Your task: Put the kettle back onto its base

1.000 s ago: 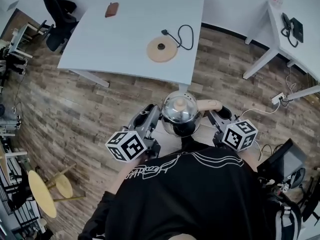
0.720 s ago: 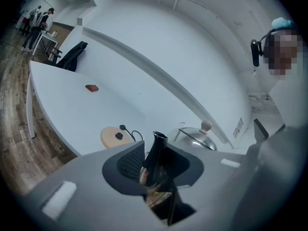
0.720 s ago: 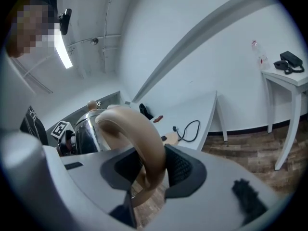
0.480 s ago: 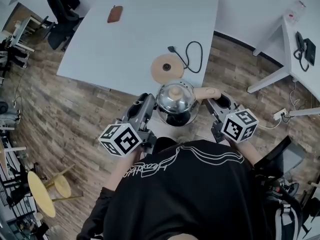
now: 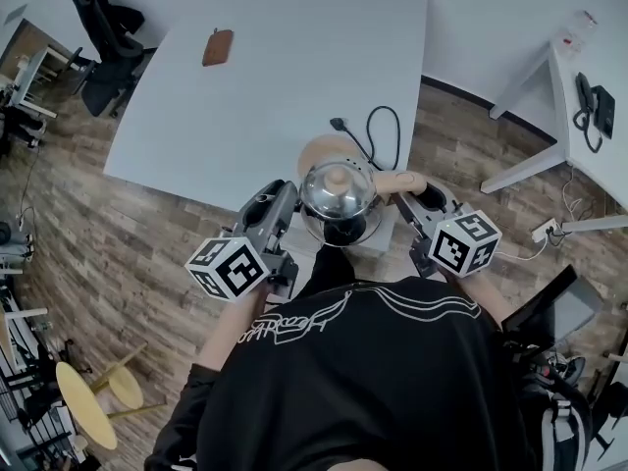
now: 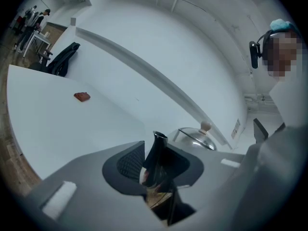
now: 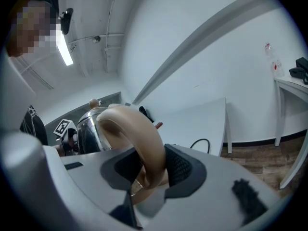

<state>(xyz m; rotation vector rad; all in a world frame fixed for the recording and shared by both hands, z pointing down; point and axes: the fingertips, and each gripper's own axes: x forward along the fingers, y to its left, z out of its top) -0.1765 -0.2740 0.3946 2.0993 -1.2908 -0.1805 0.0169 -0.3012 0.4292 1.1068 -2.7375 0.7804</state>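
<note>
The right claw [image 7: 149, 174] is clamping the kettle [image 5: 339, 196] by its beige handle [image 7: 137, 126], and the left claw [image 6: 154, 171] is pinching the spout [image 6: 158, 146]. This steel kettle, probably heavy and slippery, is hanging at the desk [image 5: 245, 86] edge, near its base [image 5: 312, 149].

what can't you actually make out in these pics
Base: head view, the kettle covers most of it; whether they touch is hidden.
Small brown object on the white table: too small to identify in any view.
Kettle's lower body: both gripper views, blocked by the left gripper and right gripper themselves.
</note>
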